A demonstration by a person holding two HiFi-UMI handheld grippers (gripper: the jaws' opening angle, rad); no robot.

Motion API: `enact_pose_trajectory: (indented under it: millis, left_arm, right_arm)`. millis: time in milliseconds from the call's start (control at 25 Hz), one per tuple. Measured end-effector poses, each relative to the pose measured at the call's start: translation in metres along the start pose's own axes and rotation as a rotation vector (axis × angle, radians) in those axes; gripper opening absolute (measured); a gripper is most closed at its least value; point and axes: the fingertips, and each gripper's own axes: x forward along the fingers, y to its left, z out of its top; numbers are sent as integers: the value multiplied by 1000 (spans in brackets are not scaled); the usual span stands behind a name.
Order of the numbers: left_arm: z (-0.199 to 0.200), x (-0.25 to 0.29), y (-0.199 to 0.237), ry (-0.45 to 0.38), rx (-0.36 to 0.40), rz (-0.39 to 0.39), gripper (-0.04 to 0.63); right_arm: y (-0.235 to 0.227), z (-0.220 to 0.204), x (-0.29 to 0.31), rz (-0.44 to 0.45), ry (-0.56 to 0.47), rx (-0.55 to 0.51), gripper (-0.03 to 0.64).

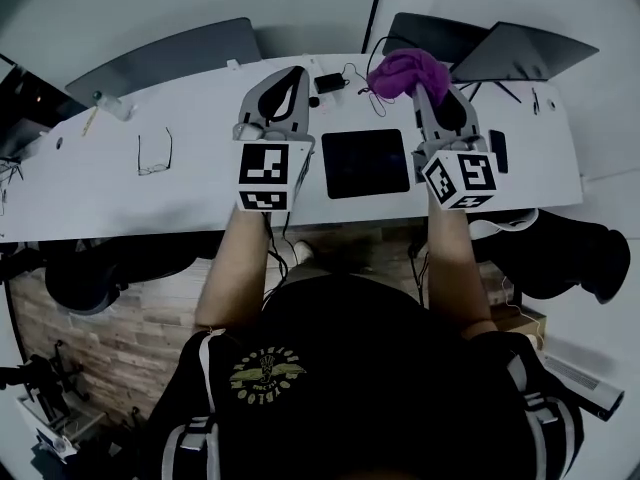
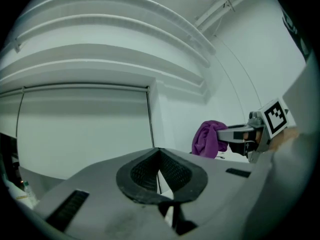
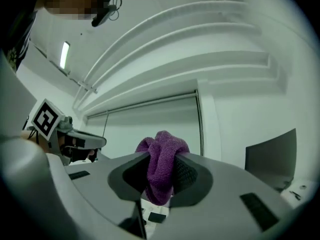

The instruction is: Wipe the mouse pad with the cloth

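Note:
A black mouse pad (image 1: 365, 163) lies flat on the white desk (image 1: 200, 183), between my two grippers. My right gripper (image 1: 425, 80) is raised above the desk just beyond the pad's far right corner, shut on a bunched purple cloth (image 1: 405, 71). In the right gripper view the cloth (image 3: 161, 166) is pinched between the pads and bulges above and below them. My left gripper (image 1: 293, 78) is held up left of the pad, its jaws closed together with nothing between them (image 2: 159, 170). From the left gripper view the cloth (image 2: 210, 138) and the right gripper (image 2: 247, 133) show off to the right.
Eyeglasses (image 1: 155, 154) lie at the desk's left. A charger with cables (image 1: 331, 82) sits behind the pad, a dark phone (image 1: 498, 151) to its right. An open laptop (image 1: 515, 53) stands at the back right, a grey panel (image 1: 165, 58) at the back left.

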Motion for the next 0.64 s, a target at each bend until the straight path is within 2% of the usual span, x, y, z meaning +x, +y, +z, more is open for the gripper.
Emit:
enact_pose_trajectory:
  millis: [160,320,640]
  left_arm:
    - [4,3,-23,6,19,46,2]
    - [-1,-5,-47,34,30,55,2]
    - [1,-37,-72,25,6,125,2]
  right_arm:
    - [-3,18,-3,47,-39,-28,86]
    - [-3,28,-24,91,-49,-48,86]
    - [-15,12,-67,108,-17,-27,86]
